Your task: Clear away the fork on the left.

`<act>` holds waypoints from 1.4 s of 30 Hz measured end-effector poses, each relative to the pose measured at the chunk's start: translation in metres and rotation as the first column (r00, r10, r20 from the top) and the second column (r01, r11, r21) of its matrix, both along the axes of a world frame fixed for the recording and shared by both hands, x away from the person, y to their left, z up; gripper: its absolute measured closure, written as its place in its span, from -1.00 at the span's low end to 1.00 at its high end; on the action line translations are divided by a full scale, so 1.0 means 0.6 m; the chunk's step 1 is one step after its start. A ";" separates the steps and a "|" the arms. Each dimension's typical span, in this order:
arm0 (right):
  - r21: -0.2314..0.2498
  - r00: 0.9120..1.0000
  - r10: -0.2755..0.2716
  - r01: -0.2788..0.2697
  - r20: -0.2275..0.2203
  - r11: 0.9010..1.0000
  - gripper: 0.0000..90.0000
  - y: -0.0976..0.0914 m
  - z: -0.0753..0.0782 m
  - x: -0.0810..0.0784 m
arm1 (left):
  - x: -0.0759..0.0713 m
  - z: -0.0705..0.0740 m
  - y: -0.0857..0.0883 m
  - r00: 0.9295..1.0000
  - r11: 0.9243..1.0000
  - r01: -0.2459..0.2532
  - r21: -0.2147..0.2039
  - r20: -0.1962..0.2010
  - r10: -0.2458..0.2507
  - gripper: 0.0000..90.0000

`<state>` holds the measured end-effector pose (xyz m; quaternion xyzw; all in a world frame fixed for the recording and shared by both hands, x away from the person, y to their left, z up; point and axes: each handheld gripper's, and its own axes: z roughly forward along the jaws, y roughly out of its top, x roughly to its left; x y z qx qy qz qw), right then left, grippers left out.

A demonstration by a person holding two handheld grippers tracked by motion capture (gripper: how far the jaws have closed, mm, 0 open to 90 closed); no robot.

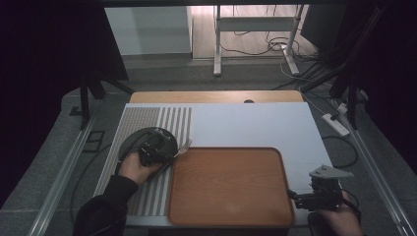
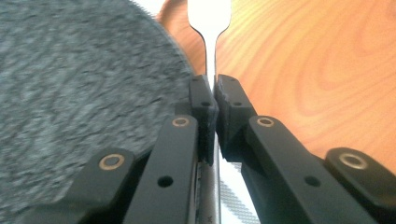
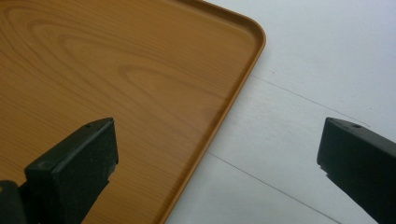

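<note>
Left gripper is pinching the thin handle of a fork tight, beside the dark round plate and right at the near corner of the wooden tray. Right gripper is waiting with its jaws wide apart over the tray's other edge, holding nothing. I am guessing the fork is going onto the tray next, so it needs carrying over the rim and setting down gently.

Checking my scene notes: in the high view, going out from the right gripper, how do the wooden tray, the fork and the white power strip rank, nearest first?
From the right gripper:
1. Wooden tray, just to its left, rim beside the open jaws.
2. White power strip, on the floor beyond the table's right edge.
3. Fork, far left, past the tray's far-left corner, in the left gripper.
</note>
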<state>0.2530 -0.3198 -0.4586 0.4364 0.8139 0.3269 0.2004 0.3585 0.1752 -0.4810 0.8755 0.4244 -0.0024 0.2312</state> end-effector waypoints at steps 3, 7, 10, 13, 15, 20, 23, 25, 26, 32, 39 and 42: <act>-0.001 1.000 0.001 -0.001 0.001 1.000 -1.00 0.000 0.000 0.000 | -0.007 -0.001 -0.018 1.000 1.000 0.011 -0.002 -0.013 -0.011 0.89; -0.002 1.000 0.002 -0.002 0.002 1.000 -1.00 0.001 0.000 0.000 | -0.015 -0.002 -0.042 0.999 1.000 0.013 -0.011 -0.032 -0.013 0.89; -0.003 1.000 0.003 -0.003 0.002 1.000 -1.00 0.001 0.000 0.000 | -0.018 -0.003 -0.052 0.999 1.000 0.012 -0.013 -0.038 -0.013 0.89; -0.004 1.000 0.004 -0.004 0.003 1.000 -1.00 0.001 0.000 0.000 | -0.025 -0.004 -0.071 0.999 1.000 0.012 -0.018 -0.053 -0.013 0.89; -0.008 1.000 0.005 -0.005 0.002 1.000 -1.00 0.001 0.000 0.000 | -0.029 -0.005 -0.082 0.998 1.000 0.024 -0.016 -0.053 -0.025 0.89; -0.011 1.000 0.009 -0.009 -0.002 1.000 -1.00 0.002 -0.001 0.000 | -0.039 -0.009 -0.108 0.997 0.999 0.053 -0.008 -0.059 -0.053 0.89; -0.011 1.000 0.010 -0.010 -0.001 1.000 -1.00 0.002 -0.001 -0.001 | -0.049 -0.017 -0.128 0.995 0.998 0.070 0.002 -0.069 -0.070 0.89; -0.010 1.000 0.010 -0.010 -0.001 1.000 -1.00 0.002 0.000 -0.001 | -0.054 -0.021 -0.132 0.995 0.998 0.065 0.011 -0.074 -0.064 0.89; -0.010 1.000 0.010 -0.010 0.000 1.000 -1.00 0.002 0.000 -0.001 | -0.054 -0.021 -0.132 0.995 0.998 0.065 0.011 -0.074 -0.064 0.89; -0.008 1.000 0.013 -0.013 0.001 1.000 -1.00 0.002 0.000 -0.001 | -0.073 -0.035 -0.140 0.992 0.998 0.068 0.011 -0.106 -0.067 0.89; -0.009 1.000 0.015 -0.015 -0.003 1.000 -1.00 0.002 0.000 -0.001 | -0.076 -0.026 -0.143 0.994 0.995 0.104 0.004 -0.024 -0.104 0.65; -0.010 1.000 0.015 -0.015 -0.006 1.000 -1.00 0.002 0.000 0.000 | -0.081 -0.016 -0.157 0.986 0.987 0.159 0.020 0.054 -0.160 0.86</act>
